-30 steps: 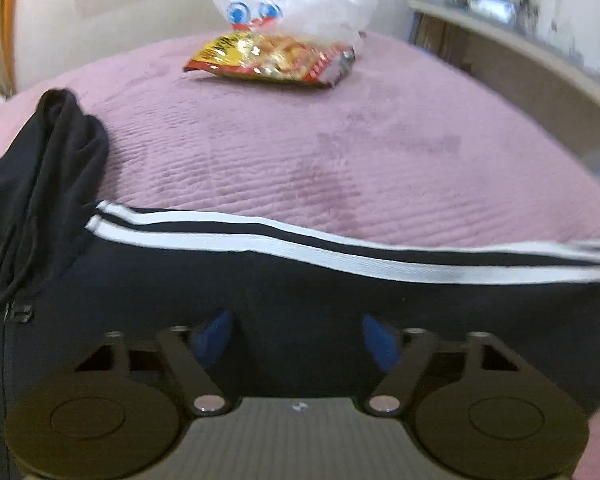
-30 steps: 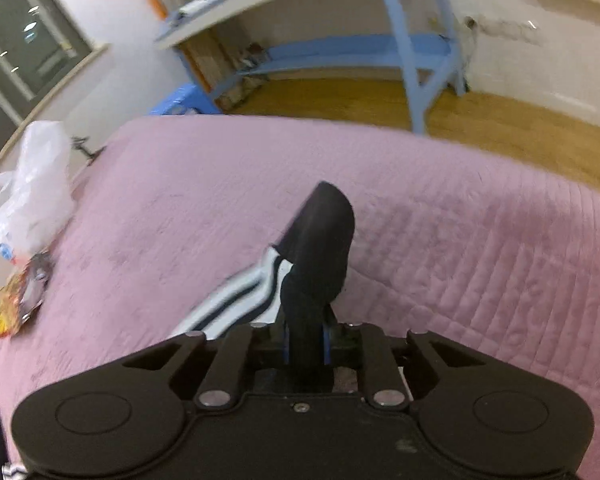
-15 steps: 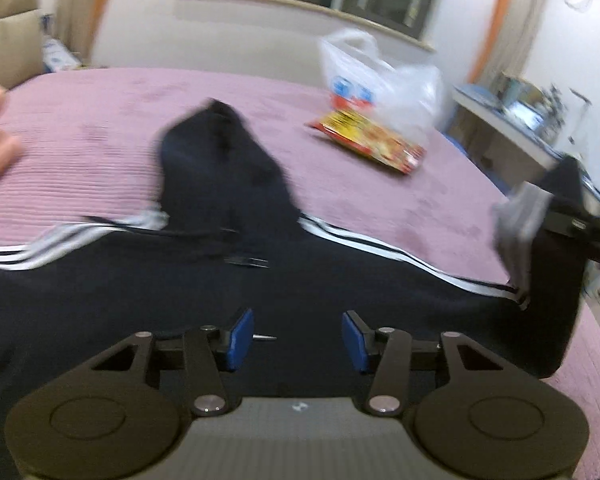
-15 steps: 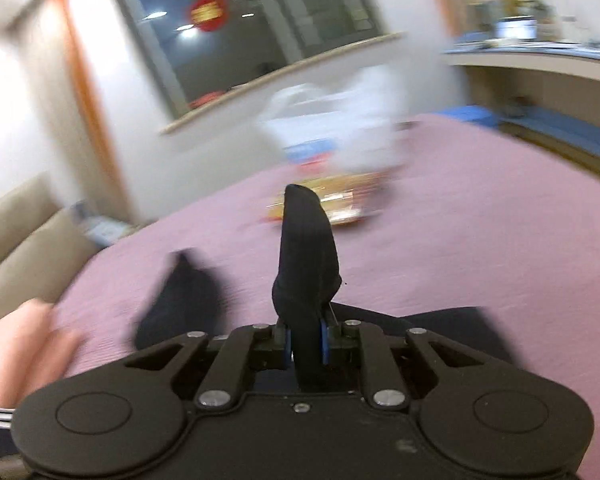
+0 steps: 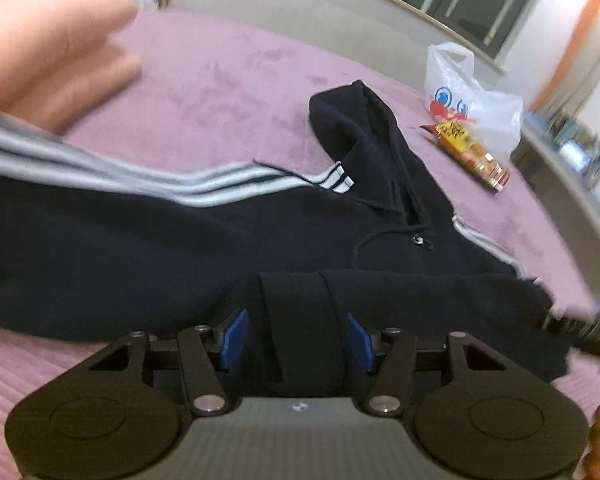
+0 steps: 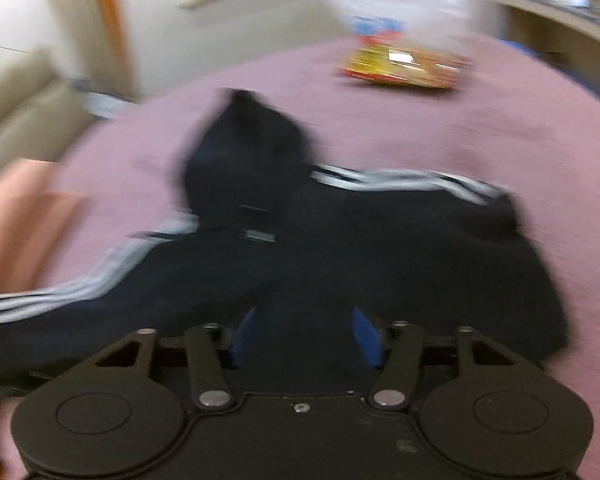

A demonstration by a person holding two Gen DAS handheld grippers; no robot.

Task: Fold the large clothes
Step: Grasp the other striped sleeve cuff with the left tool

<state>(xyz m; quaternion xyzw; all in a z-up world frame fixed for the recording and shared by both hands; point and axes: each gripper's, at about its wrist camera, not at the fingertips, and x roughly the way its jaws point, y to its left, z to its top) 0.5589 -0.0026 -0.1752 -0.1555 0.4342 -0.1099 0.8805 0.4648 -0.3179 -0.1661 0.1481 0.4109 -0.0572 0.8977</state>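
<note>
Hoodie [image 5: 148, 236] lay across bed [image 5: 228, 80]. Left gripper [image 5: 296, 336] half open, cloth loose between jaws. Right gripper [image 6: 306, 334] just opened, dropped sleeve. Fold could've slumped, nothing pinned.

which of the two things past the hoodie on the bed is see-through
The plastic bag, the farther one, white and translucent with cartoon eyes printed on it. The snack packet lying in front of it is opaque, yellow and red.

both grippers' fingers [image 5: 233, 337] apart
</note>
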